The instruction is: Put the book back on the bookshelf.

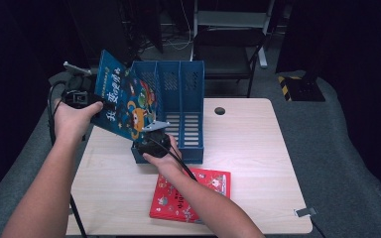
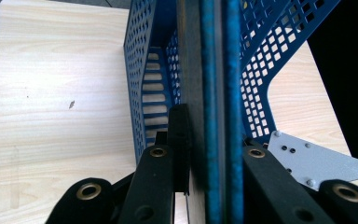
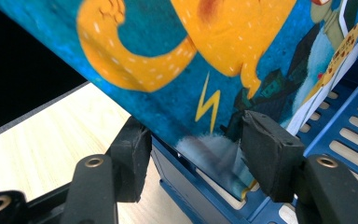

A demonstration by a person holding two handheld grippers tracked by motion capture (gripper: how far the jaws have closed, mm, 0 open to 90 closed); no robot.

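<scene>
Nearest the high camera, the person's two bare forearms reach up from the bottom edge, the right one passing over a red picture book [image 1: 213, 182] that lies flat near the front edge of the pale wooden table [image 1: 258, 148].

The blue picture book with orange cartoon figures and white characters on its cover [image 1: 124, 96] is held tilted in the air, its lower corner dipping into the leftmost compartment of the blue perforated plastic file rack [image 1: 188, 84], which stands upright at the back-left of the table.

The left gripper [image 1: 82, 96], in the person's left hand [image 1: 72, 119], is clamped on the book's left edge; in the left gripper view its two black jaws press against both faces of the edge-on book [image 2: 212, 93], with the rack's slotted floor [image 2: 151, 100] beyond.

The right gripper [image 1: 151, 141] sits at the rack's front wall beneath the book. In the right gripper view its jaws stand wide apart, one on each side of the book's lower corner [image 3: 214, 149], gripping nothing; the right pad [image 3: 268, 156] is just beside the cover, and whether it touches cannot be told.

Behind the table stands a dark chair [image 1: 228, 49].
</scene>
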